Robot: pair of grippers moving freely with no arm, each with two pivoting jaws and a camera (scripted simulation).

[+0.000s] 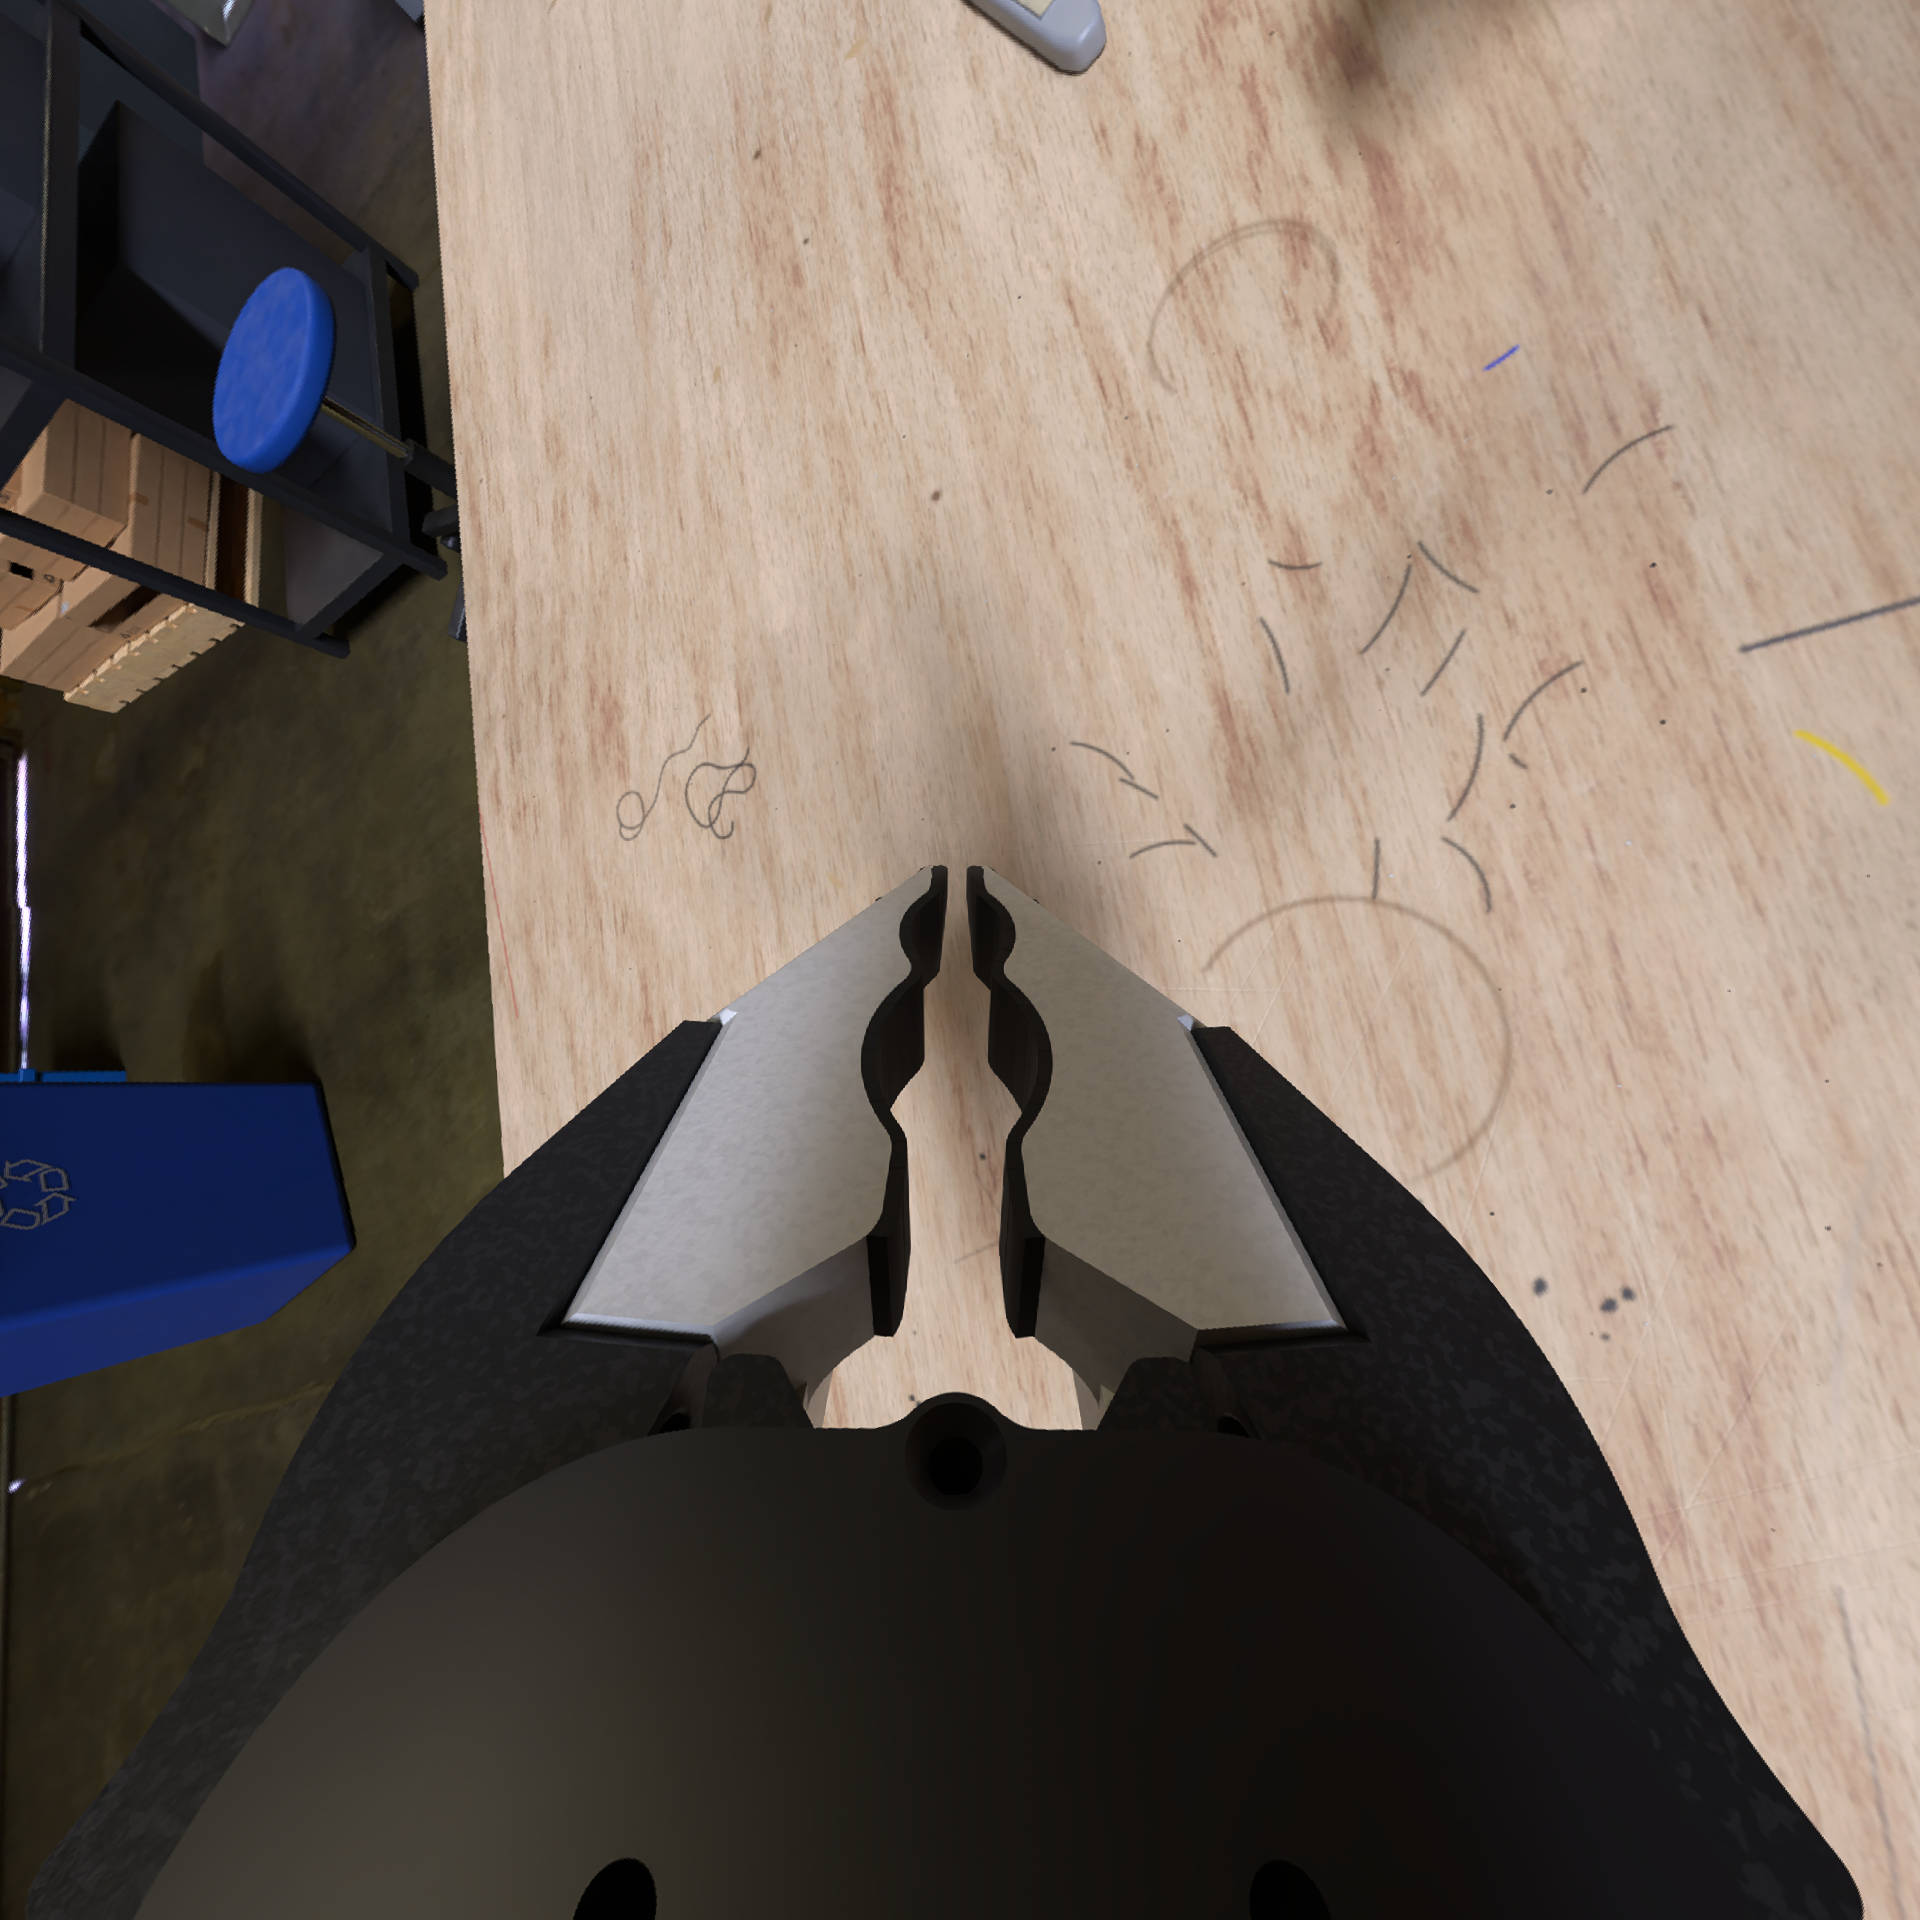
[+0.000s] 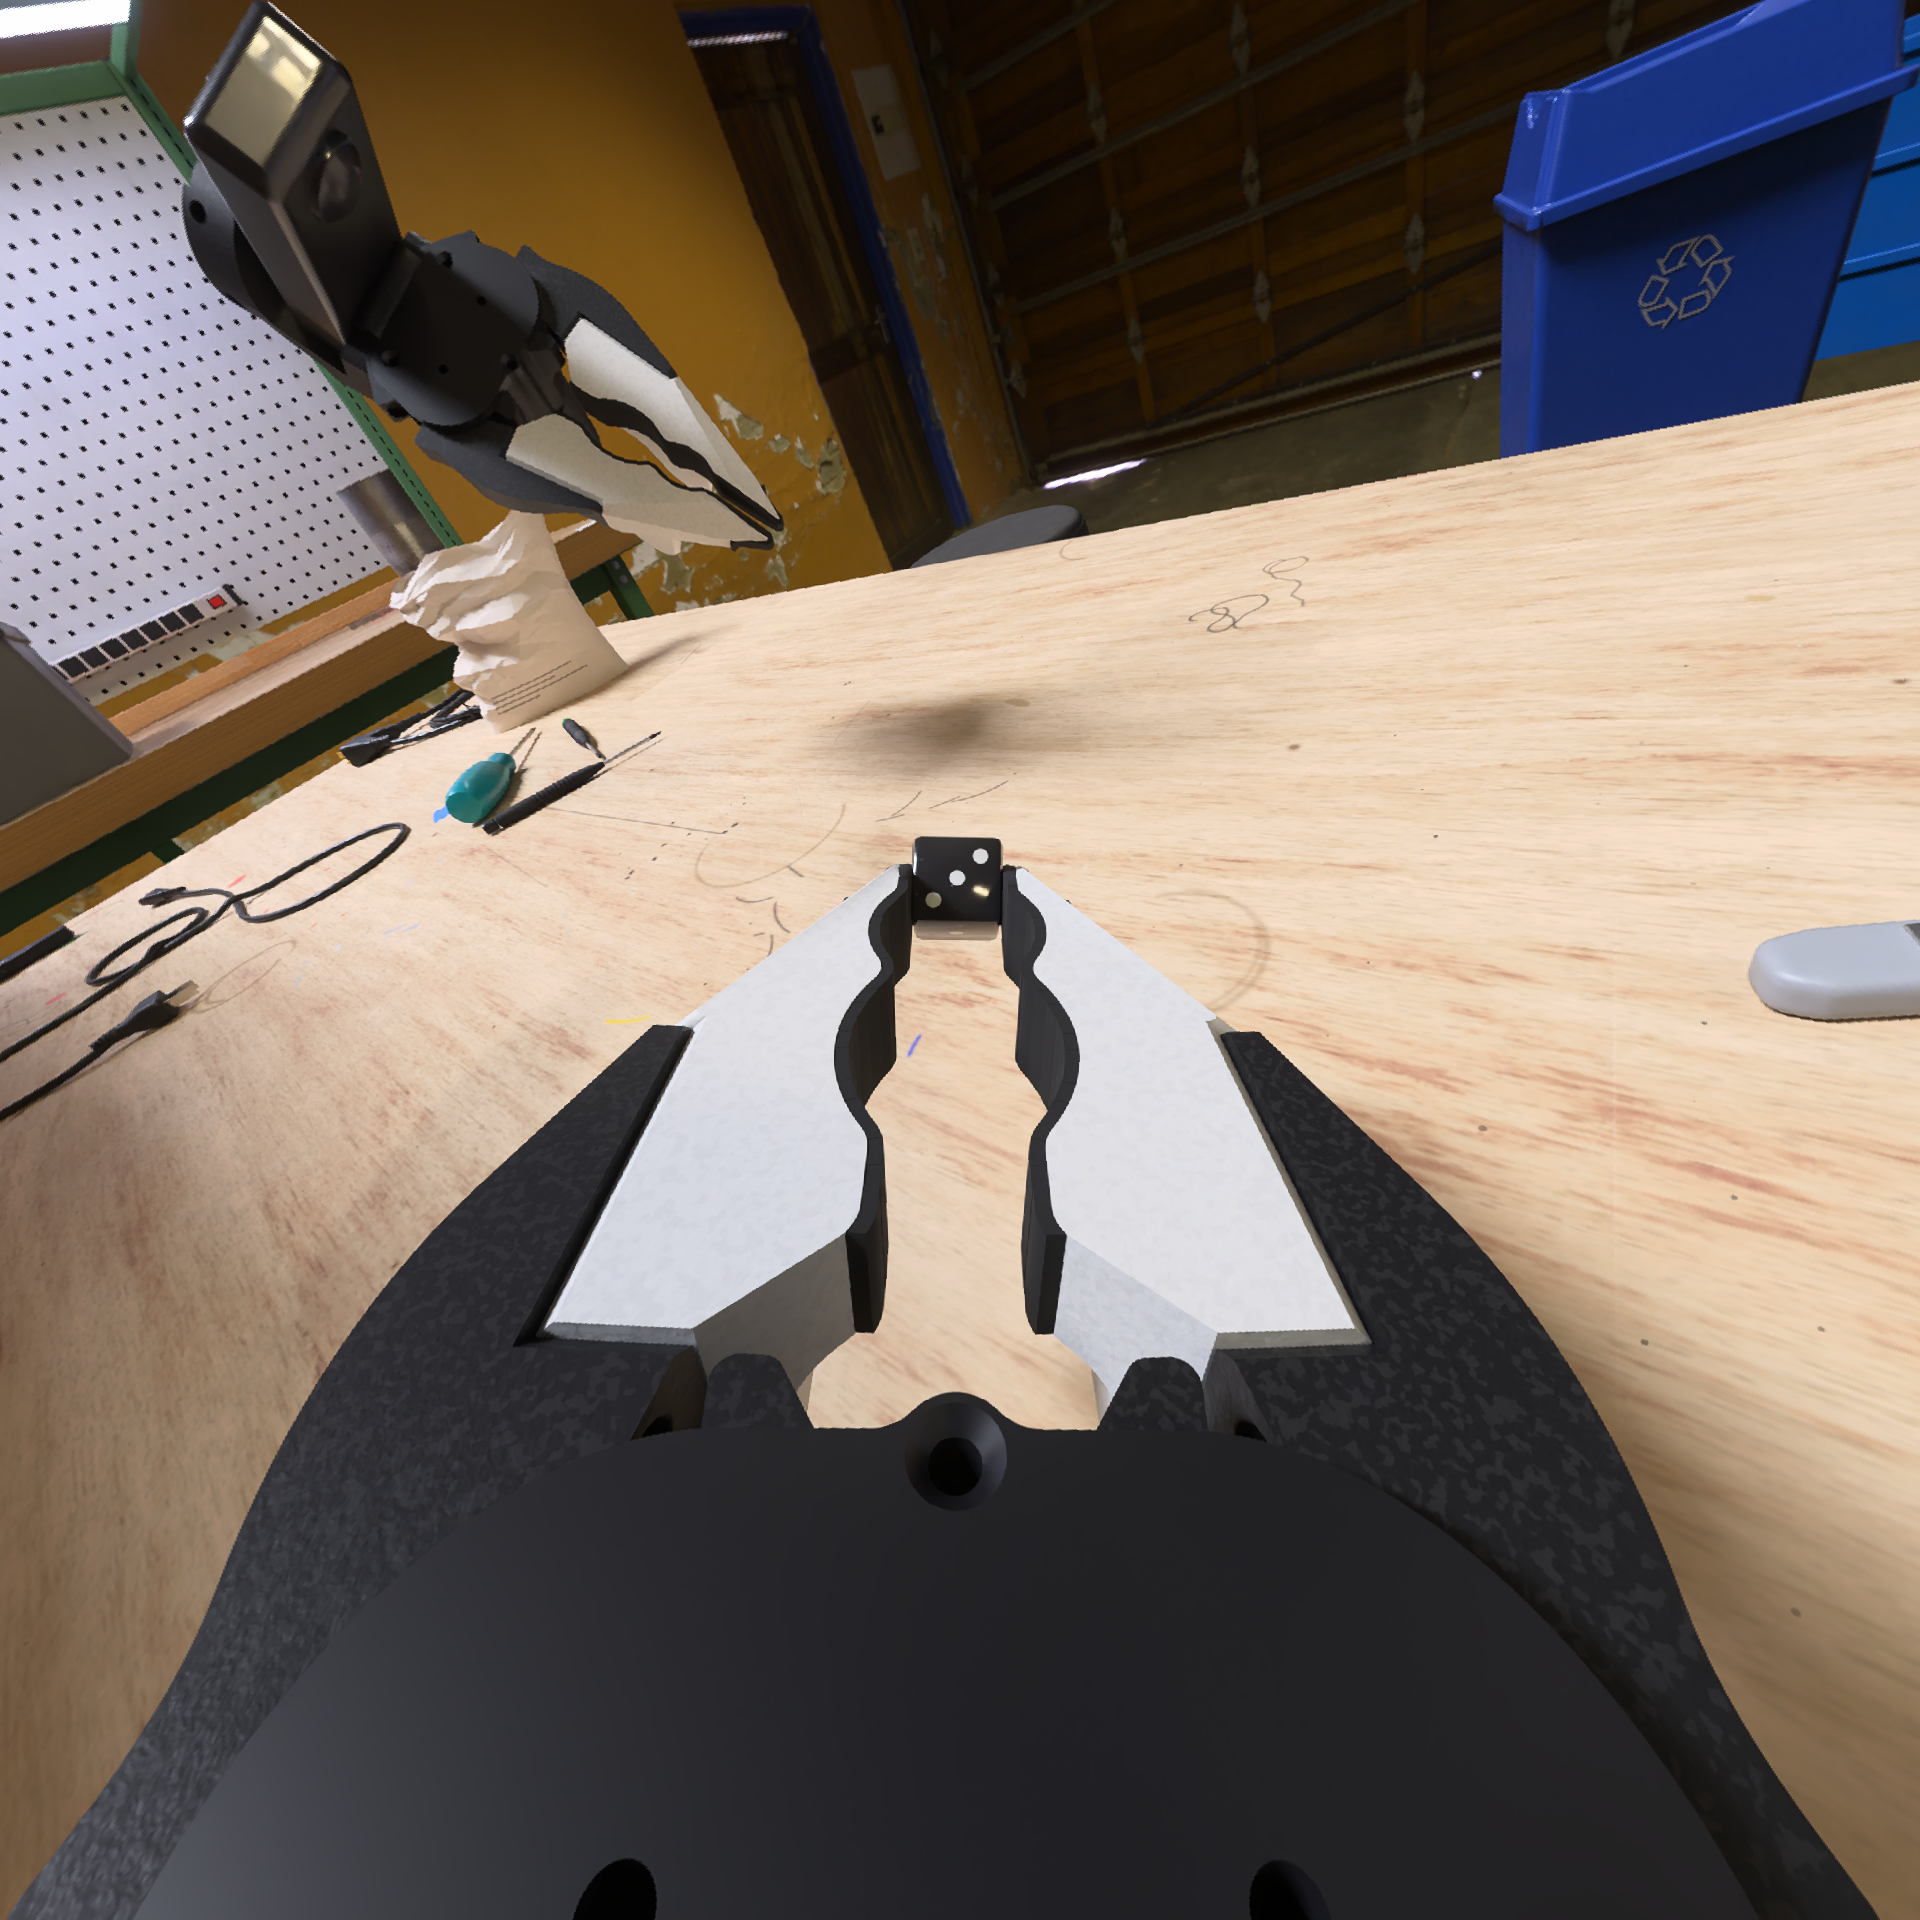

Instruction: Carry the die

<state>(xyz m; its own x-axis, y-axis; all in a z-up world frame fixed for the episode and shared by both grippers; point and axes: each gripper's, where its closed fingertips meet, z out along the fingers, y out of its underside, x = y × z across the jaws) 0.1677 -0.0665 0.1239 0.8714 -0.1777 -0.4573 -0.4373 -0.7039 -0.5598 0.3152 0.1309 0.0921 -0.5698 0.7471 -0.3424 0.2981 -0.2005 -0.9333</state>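
A black die (image 2: 957, 881) with white pips sits between the fingertips of my right gripper (image 2: 957, 896), which is shut on it just above the wooden table (image 2: 1455, 727). My left gripper (image 1: 957, 878) is shut and empty, its tips nearly touching, above the table (image 1: 935, 416) near its left edge. It also shows in the right wrist view (image 2: 764, 525), raised high at the upper left with its fingers pointing down and to the right. The die does not show in the left wrist view.
A grey flat object (image 2: 1839, 971) lies on the table at the right; it also shows in the left wrist view (image 1: 1049, 26). A crumpled paper bag (image 2: 509, 623), a teal-handled screwdriver (image 2: 480, 787), thin tools and black cables (image 2: 208, 914) lie at the left. A blue bin (image 2: 1683, 239) stands beyond the table.
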